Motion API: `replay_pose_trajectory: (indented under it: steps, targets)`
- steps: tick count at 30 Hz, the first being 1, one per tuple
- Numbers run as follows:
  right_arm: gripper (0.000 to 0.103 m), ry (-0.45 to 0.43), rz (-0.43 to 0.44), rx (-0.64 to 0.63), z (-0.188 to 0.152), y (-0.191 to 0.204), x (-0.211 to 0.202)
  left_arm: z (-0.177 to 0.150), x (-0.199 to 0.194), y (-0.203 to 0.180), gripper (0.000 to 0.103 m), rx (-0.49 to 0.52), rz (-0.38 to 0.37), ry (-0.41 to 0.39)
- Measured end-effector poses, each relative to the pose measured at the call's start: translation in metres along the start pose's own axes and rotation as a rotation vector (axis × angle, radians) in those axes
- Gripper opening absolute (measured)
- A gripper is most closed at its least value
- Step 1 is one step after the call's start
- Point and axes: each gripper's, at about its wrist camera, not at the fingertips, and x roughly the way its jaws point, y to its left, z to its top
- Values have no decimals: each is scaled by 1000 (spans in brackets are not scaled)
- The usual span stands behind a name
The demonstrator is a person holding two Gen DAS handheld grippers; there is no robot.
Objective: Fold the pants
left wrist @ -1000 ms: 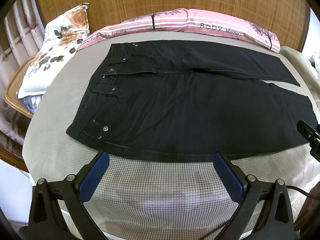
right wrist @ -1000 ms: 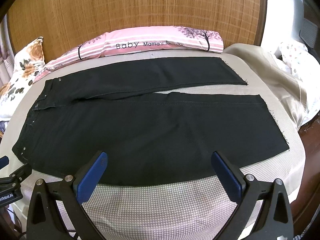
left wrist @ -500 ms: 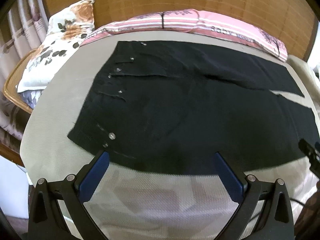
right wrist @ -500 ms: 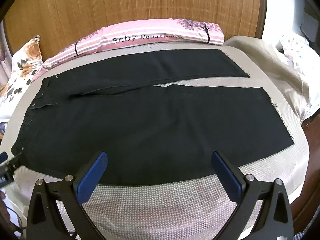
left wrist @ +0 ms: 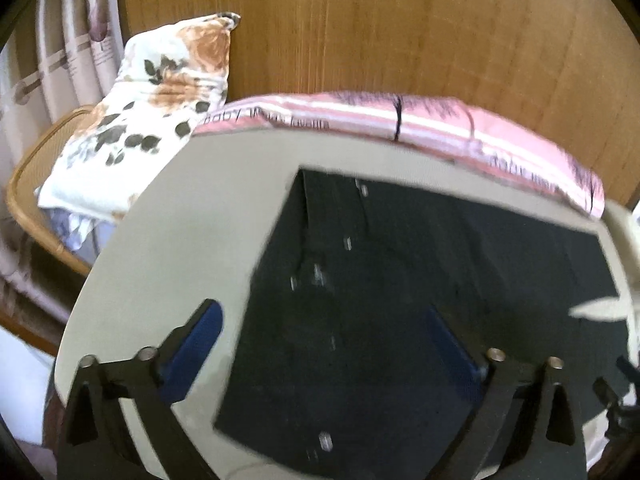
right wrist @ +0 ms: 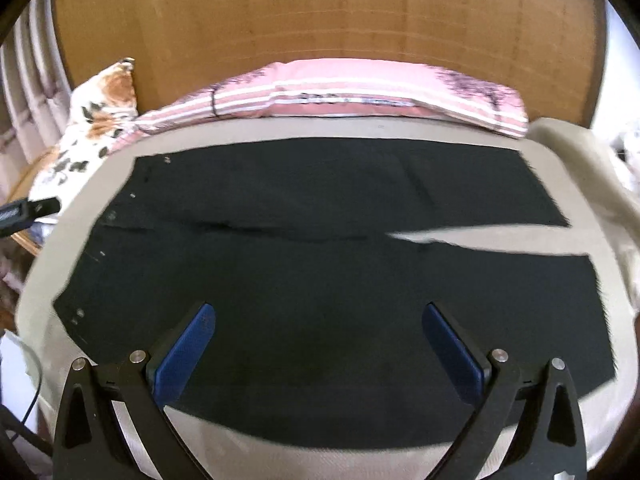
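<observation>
Woven bamboo headboard (right wrist: 320,20) at the back, pleated curtain (left wrist: 60,60) off to the left, and in front a bed (right wrist: 520,436) under a pale, finely checked cover. Along the headboard, a long pink striped pillow (right wrist: 360,92) with printed trees and lettering; at its left end, a white floral pillow (left wrist: 152,108) leaning over a rattan chair edge (left wrist: 24,200).

Black pants (right wrist: 320,280) spread flat on the bed, lengthwise across it — waistband with its metal rivets to the left, frayed leg hems to the right. Legs side by side, parted near the hems by a thin wedge of bed cover (right wrist: 500,240). Not yet folded.

Left gripper (left wrist: 320,328) low over the waistband end, blurred by motion, jaws just narrowed a little yet wide apart; left blue pad (left wrist: 196,344) over bare bed cover, the right pad above the black cloth, nothing pinched between them.

Right gripper (right wrist: 318,328) above the near leg, about midway along — jaws spread wide, both blue pads (right wrist: 184,352) clear of each other with only flat fabric showing below, no cloth gripped. Whether either gripper's fingertips touch the fabric: impossible to tell.

Part of the left gripper's black body visible at the left edge of the right wrist view, beyond the waistband.
</observation>
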Motion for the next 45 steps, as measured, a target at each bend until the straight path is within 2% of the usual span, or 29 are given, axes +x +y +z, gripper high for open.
replay_pose_trajectory:
  steps: [5, 8, 10, 12, 18, 21, 24, 30, 37, 41, 45]
  targets:
    - [103, 25, 134, 53, 32, 3, 27, 50, 49, 30, 86, -48, -119, 40]
    - [103, 62, 216, 116, 49, 7, 49, 70, 93, 44, 73, -105, -223, 127]
    - [103, 97, 232, 152, 57, 11, 66, 80, 127, 54, 59, -165, -288, 196]
    - [103, 118, 237, 159, 62, 15, 78, 86, 155, 62, 50, -212, -335, 244]
    - [103, 170, 212, 108, 70, 33, 114, 87, 206, 75, 48, -264, -386, 308]
    - [103, 188, 216, 109, 74, 37, 131, 87, 216, 76, 42, -270, -439, 322]
    - [103, 198, 220, 114, 79, 40, 144, 94, 220, 72, 30, -254, -502, 323]
    - [103, 192, 244, 111, 90, 46, 161, 108, 223, 61, 30, -234, -560, 332]
    - [103, 175, 257, 90, 104, 46, 173, 118, 257, 55, 30, -241, -537, 367]
    - [103, 158, 261, 72, 113, 42, 177, 127, 259, 54, 30, -227, -547, 337]
    - [103, 156, 261, 60, 119, 36, 182, 128, 267, 56, 29, -301, -569, 322]
